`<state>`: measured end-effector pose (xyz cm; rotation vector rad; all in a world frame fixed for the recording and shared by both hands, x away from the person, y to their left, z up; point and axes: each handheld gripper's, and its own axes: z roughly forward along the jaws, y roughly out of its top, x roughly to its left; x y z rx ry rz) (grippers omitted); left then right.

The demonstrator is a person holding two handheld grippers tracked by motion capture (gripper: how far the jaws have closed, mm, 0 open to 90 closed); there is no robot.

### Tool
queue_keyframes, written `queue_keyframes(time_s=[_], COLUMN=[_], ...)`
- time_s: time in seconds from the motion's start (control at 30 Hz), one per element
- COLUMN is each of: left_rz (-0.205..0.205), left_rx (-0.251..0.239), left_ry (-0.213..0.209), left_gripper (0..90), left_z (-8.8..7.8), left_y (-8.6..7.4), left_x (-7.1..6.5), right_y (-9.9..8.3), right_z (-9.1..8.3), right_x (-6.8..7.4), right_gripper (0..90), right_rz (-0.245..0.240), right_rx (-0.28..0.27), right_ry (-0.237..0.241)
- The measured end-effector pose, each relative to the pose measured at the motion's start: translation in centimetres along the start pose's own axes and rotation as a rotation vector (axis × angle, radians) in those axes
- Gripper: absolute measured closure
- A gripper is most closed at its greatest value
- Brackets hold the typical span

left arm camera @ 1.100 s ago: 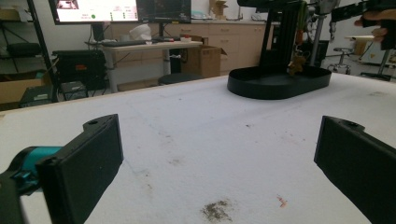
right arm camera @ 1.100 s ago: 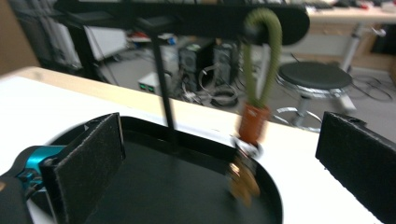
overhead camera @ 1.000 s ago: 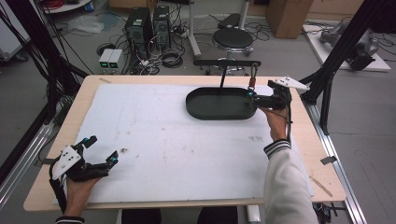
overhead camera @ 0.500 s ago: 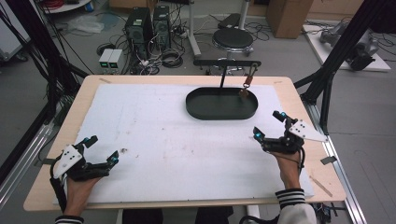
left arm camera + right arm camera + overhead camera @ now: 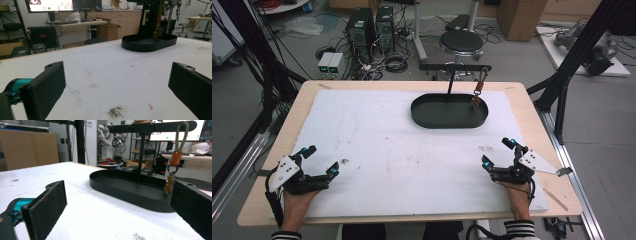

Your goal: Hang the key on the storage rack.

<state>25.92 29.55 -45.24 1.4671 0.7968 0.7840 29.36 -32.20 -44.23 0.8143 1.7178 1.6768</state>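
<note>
Keychain (image 5: 476, 94) hangs by a green loop from the right end of the black stand's crossbar (image 5: 455, 67), dangling over the oval black tray (image 5: 449, 118) at the far side of the table (image 5: 402, 150). Looks light and floppy, will swing if nudged; best taken at the stiff orange clip, not the cord. Left gripper (image 5: 318, 160) and right gripper (image 5: 498, 152) rest at the near edge, well apart from it, fingers spread wide, empty. Right gripper view shows the clip (image 5: 175, 158) and small brass charm (image 5: 169, 184) clearly (high view too small to tell).
</note>
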Motion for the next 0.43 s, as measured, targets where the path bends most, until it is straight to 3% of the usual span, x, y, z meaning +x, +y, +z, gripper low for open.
queue_keyframes(time_s=[0.13, 0.27, 0.43], left_rz=[-0.002, -0.001, 0.004], left_rx=[0.0, -0.003, -0.007], left_ry=[0.0, 0.001, -0.004], left_gripper=[1.7, 1.7, 1.7], left_z=[0.01, 0.01, -0.07], left_y=[-0.01, -0.02, -0.03], left_x=[-0.02, -0.07, -0.01], right_y=[-1.01, -1.13, -1.14], right_z=[0.03, -0.28, -0.23], right_x=[0.1, 0.13, 0.3], right_gripper=[0.3, 0.4, 0.4], right_rz=[0.005, 0.014, -0.003], right_rx=[0.008, -0.019, -0.016], right_ry=[0.007, -0.002, -0.004])
